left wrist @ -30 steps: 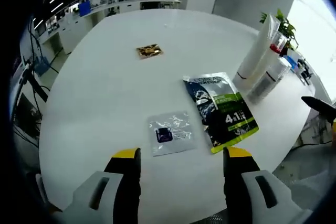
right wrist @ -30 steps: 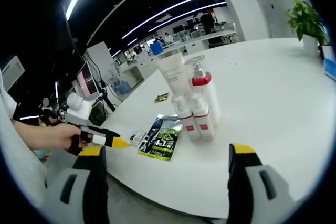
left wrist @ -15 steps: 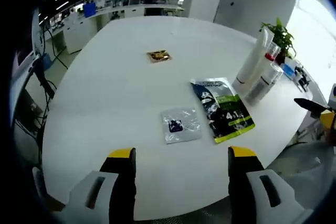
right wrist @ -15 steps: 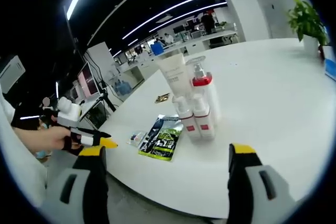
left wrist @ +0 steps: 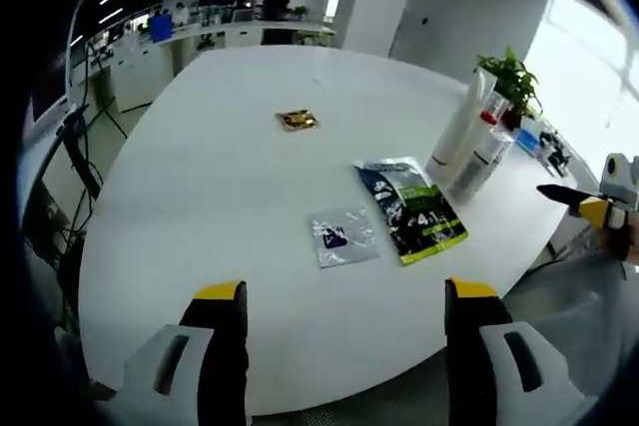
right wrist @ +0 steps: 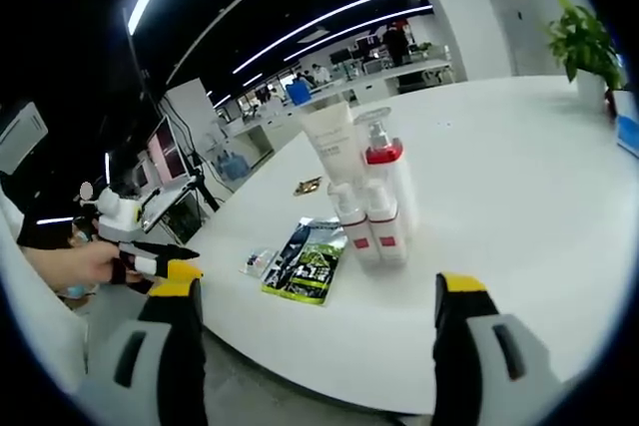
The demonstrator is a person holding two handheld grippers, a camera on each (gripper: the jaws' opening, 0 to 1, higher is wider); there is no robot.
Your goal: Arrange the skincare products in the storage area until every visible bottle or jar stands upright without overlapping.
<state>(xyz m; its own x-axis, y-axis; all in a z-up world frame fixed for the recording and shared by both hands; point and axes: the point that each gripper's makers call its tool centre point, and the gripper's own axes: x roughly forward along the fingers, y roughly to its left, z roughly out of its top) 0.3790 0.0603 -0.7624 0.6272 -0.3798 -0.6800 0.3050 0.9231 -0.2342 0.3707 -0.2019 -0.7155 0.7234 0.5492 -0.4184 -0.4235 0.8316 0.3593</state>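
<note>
On the white worktop [right wrist: 519, 177], with bottles [right wrist: 377, 209] upright and clustered beside flat sachets [left wrist: 411, 211], keep left claw [left wrist: 334, 298] and right claw [right wrist: 312, 291] spread, empty, and approach without toppling anything.

Left gripper view: high off table [left wrist: 200, 197] edge, facing across. Right gripper view: lower, opposite side. Shared: green sachet [left wrist: 411, 211] [right wrist: 307, 268].

White table [left wrist: 200, 177], green-black sachet [left wrist: 411, 210], red-capped bottle [right wrist: 387, 182] (yellow-tipped jaws)
</note>
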